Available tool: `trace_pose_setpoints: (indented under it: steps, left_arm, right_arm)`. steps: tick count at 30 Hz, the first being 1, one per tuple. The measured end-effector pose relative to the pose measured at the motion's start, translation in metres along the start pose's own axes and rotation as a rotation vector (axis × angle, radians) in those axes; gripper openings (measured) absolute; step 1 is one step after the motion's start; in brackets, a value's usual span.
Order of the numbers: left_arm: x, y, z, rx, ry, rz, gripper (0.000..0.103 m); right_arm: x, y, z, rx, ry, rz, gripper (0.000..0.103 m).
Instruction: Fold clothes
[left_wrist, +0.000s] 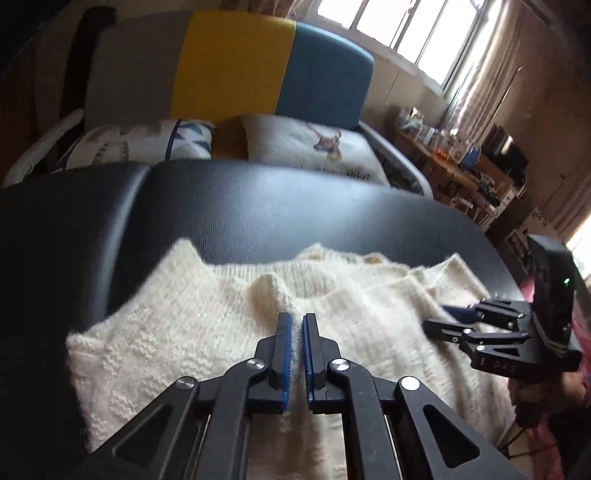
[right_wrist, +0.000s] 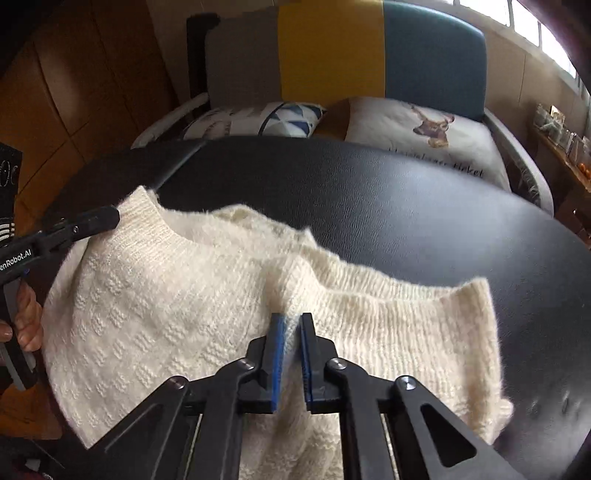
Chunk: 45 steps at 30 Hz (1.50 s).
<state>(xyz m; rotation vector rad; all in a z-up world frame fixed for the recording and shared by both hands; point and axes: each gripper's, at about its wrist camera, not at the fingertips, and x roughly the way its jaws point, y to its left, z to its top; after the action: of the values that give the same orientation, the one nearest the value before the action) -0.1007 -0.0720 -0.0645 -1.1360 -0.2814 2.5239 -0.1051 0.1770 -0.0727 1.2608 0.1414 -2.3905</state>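
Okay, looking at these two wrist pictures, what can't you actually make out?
- Cream sweater: near part hidden under left hand-held gripper; same below right hand-held gripper.
- Pillow lettering: cut off by the black table.
- Shelf clutter: too small.

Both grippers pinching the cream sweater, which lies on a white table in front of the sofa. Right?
Not quite: the table is black, as the right wrist view shows. The left gripper and right gripper do pinch the cream sweater, before the sofa.
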Motion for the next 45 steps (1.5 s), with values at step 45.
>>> trace_pose_setpoints:
  steps: [45]
  left_arm:
    - [0.001, -0.125, -0.043, 0.114, 0.145, -0.308, 0.023]
  right_arm:
    - [-0.081, -0.165, -0.197, 0.701, -0.025, 0.694, 0.031]
